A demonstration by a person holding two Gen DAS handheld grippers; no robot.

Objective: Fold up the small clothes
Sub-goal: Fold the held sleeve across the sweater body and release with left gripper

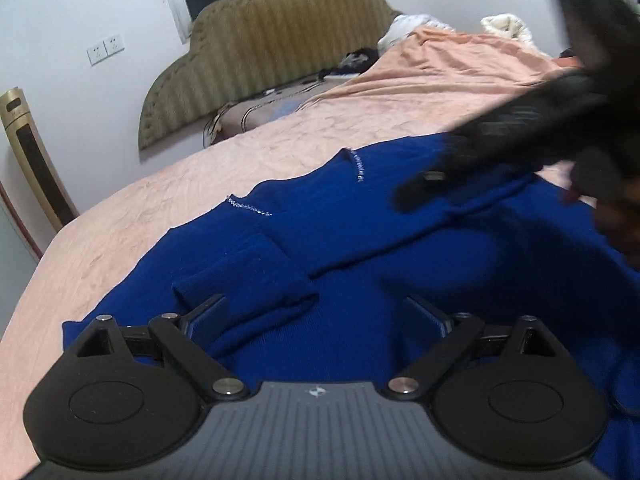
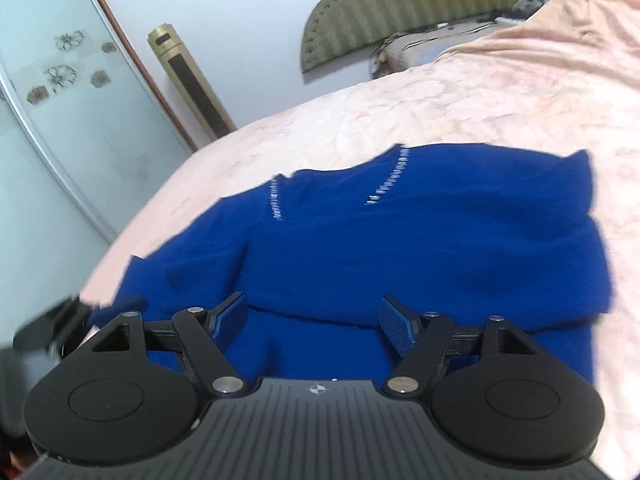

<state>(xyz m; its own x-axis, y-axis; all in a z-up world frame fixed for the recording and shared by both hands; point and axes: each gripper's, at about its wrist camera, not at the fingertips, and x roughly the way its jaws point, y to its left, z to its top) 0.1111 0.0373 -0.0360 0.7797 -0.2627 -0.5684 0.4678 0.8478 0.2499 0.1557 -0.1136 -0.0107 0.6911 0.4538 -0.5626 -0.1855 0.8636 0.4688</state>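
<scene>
The left claw (image 1: 316, 316) hangs spread wide over a royal-blue knit sweater (image 1: 360, 260), empty; the right claw (image 2: 314, 316) gapes likewise. The soft sweater lies flat on the peach bedspread (image 2: 480, 100), rhinestone-trimmed neckline (image 2: 390, 182) pointing toward the far edge, one ribbed cuff (image 1: 248, 276) folded across its body.

No text, label, brand or number can be read anywhere.

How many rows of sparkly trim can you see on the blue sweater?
2 on the blue sweater: one strip right of the neckline, one strip left. Others may be hidden under folds.
</scene>
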